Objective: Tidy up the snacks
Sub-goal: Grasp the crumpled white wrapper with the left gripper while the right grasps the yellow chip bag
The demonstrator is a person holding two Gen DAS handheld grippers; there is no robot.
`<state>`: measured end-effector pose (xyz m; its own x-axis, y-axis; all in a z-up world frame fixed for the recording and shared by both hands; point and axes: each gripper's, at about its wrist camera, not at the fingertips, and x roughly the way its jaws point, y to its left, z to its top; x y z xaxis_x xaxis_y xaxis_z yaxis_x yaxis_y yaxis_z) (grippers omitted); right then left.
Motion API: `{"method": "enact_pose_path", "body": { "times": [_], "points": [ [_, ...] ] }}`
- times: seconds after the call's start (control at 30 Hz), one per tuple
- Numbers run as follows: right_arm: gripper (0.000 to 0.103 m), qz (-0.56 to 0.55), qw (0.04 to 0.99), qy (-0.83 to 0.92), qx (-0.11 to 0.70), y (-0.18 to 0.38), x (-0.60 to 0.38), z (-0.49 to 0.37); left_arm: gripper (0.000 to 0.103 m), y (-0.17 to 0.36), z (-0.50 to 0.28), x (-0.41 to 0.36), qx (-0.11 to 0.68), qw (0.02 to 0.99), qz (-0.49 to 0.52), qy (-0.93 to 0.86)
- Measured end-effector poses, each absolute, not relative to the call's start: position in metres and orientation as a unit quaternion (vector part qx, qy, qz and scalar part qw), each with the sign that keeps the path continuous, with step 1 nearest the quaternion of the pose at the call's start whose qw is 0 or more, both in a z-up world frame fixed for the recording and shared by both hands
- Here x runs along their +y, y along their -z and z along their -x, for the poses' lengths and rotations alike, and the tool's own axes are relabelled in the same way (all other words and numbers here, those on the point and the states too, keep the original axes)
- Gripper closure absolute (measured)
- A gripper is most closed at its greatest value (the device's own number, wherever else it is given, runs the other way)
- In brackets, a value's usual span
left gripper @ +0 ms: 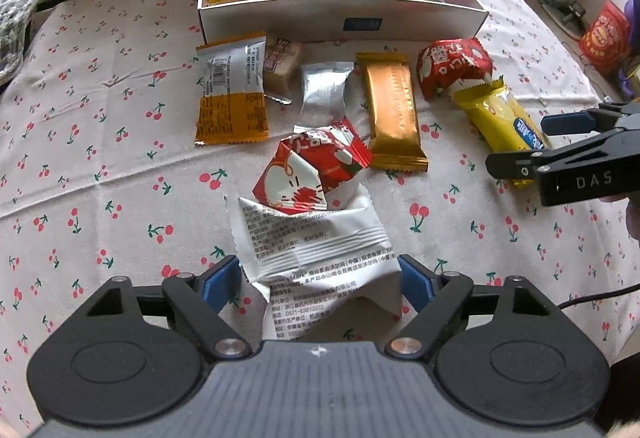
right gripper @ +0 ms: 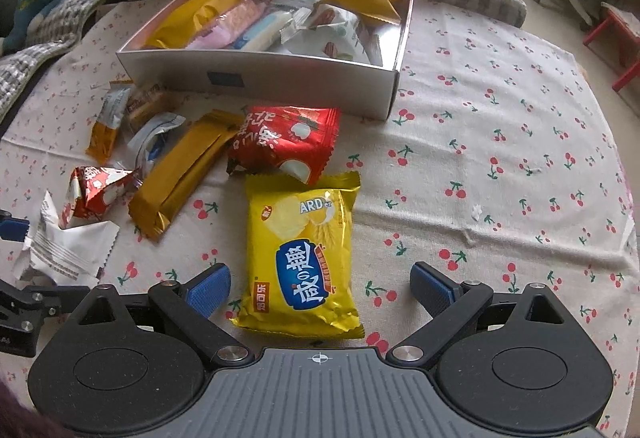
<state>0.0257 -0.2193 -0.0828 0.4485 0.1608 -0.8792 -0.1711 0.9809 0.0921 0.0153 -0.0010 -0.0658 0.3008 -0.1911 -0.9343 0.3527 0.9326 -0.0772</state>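
Our left gripper [left gripper: 320, 284] straddles the white packet [left gripper: 316, 250], fingers released, not quite pressing. Our right gripper [right gripper: 320, 288] stands released around the yellow packet [right gripper: 300, 254].

A matt cotton-like tablecloth [right gripper: 480, 142] carries a smooth, matt cardboard box [right gripper: 280, 78], a glossy yellow foil packet [right gripper: 300, 250], a shiny gold wrapper [left gripper: 394, 110] and a crinkled matt white packet [left gripper: 320, 250].
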Motion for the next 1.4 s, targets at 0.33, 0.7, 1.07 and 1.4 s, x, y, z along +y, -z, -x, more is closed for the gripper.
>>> {"method": "enact_pose_path", "body": {
  "times": [0.33,0.7,1.07,1.4],
  "points": [
    [0.005,0.020,0.852,-0.095,0.514,0.086,-0.213,-0.030,0.030,0.062,-0.016,0.004,0.564,0.805,-0.057,0.177],
    [0.005,0.030,0.855,-0.097,0.508,0.084,-0.201,-0.035,0.035,0.059,-0.016,0.009,0.563,0.806,-0.049,0.176],
    [0.008,0.030,0.854,-0.087,0.513,0.084,-0.208,-0.038,0.038,0.058,-0.015,0.005,0.562,0.805,-0.055,0.180],
    [0.051,0.026,0.850,-0.106,0.515,0.077,-0.207,-0.037,0.043,0.051,-0.011,0.008,0.556,0.808,-0.045,0.188]
  ]
}}
